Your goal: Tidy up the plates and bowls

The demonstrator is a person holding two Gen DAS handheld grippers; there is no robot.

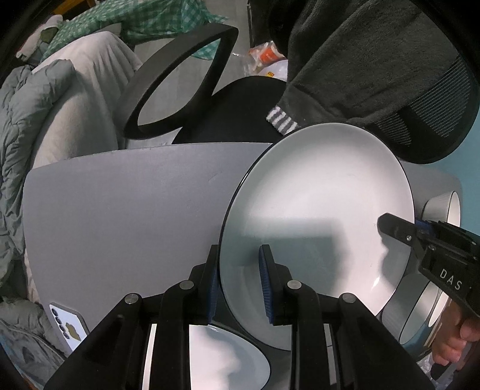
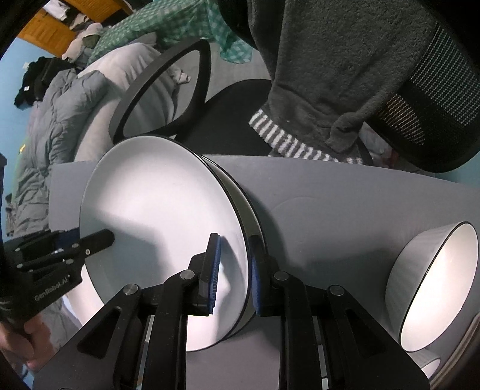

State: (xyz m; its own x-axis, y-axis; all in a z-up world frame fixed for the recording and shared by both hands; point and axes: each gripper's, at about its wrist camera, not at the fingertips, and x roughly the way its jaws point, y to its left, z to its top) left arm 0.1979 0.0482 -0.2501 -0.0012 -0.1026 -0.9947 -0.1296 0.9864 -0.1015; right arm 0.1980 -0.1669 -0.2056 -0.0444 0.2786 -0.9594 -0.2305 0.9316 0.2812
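White plate [image 1: 318, 204], black rim; grey table [image 1: 126, 210]; green-checked cloth [image 2: 180, 21].

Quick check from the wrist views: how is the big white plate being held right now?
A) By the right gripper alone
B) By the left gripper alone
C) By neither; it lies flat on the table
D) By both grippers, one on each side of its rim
D: the left gripper and the right gripper each have their jaws closed over opposite edges of the plate, which is above the grey table.
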